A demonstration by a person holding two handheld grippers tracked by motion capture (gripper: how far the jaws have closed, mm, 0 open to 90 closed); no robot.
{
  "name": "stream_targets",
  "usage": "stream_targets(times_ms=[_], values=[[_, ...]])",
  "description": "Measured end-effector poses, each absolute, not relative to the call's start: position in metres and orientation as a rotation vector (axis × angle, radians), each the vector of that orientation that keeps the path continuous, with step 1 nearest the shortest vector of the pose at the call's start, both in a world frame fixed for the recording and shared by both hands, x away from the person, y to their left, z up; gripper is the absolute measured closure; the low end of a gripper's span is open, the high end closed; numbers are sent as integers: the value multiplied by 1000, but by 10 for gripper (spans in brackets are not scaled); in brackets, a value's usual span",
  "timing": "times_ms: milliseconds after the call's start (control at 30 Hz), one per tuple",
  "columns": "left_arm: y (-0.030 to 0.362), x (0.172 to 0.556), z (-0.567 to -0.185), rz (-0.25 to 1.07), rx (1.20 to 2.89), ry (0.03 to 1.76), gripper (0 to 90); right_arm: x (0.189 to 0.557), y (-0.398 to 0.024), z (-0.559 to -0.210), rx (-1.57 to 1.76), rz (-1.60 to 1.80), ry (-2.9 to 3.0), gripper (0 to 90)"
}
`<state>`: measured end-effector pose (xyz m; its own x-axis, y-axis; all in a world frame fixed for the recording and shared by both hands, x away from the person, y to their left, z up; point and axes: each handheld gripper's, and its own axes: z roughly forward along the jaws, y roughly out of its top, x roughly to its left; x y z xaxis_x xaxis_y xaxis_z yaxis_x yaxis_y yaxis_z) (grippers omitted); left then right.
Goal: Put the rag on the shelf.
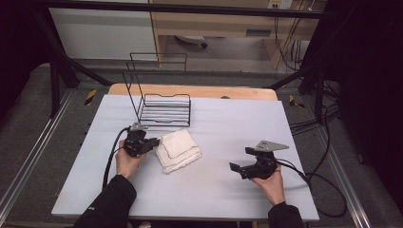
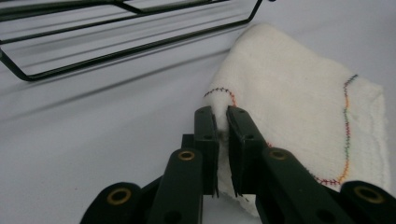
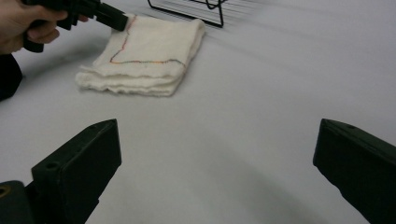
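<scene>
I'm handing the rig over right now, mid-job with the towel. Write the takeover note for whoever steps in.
Left gripper: shut on a pinched fold at the corner of the folded white cloth towel with coloured stitching.
Right gripper: jaws wide open, holding nothing, off to the right of the towel.
Things: the towel lies folded on the pale grey table, just in front of the black wire rack.
Done: corner gripped.
Left: the towel is not lifted or moved yet; the rack holds nothing, and the right gripper has yet to take hold.

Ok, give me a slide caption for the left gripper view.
Left gripper pinching a folded corner of the white towel, with the black wire rack behind it on the table.
</scene>
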<state>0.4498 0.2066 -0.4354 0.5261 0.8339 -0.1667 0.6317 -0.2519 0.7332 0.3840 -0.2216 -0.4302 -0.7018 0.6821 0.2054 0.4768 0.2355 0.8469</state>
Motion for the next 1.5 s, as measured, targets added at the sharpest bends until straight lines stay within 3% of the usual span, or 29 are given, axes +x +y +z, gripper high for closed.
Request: stream_targets(times_ms=[200,233,267,300,333,500,533,700,767,833,967,1300,1500], values=[[207,454,-445,329,1983,1228,800,405,-180,-423,1065,1451,2316,64],[207,453,-446,347,1985,1224,727,414,-164,-423,1063,1459,2318,111],[207,453,-446,361,1993,1226,727,414,-164,-423,1063,1459,2318,111],[208,453,-445,370,1995,1231,630,425,-148,-424,1100,1438,2328,143],[209,452,-445,369,1988,1238,605,430,-140,-427,1104,1429,2336,187],[215,447,-444,378,1971,1239,561,442,-110,-440,1132,1321,2417,317],[216,446,-443,380,1964,1235,507,446,-100,-446,1121,1285,2438,386],[220,437,-435,419,1954,1187,398,454,-87,-451,1164,1257,2448,491],[222,432,-432,436,1956,1168,351,454,-82,-454,1171,1230,2478,580],[226,428,-430,440,1954,1161,339,451,-81,-454,1191,1234,2492,617],[232,424,-430,404,1930,1175,333,446,-81,-453,1254,1230,2509,777],[226,436,-440,344,1902,1223,302,414,-80,-443,1281,1274,2478,822],[219,452,-448,313,1890,1267,379,403,-80,-445,1272,1235,2488,787]])
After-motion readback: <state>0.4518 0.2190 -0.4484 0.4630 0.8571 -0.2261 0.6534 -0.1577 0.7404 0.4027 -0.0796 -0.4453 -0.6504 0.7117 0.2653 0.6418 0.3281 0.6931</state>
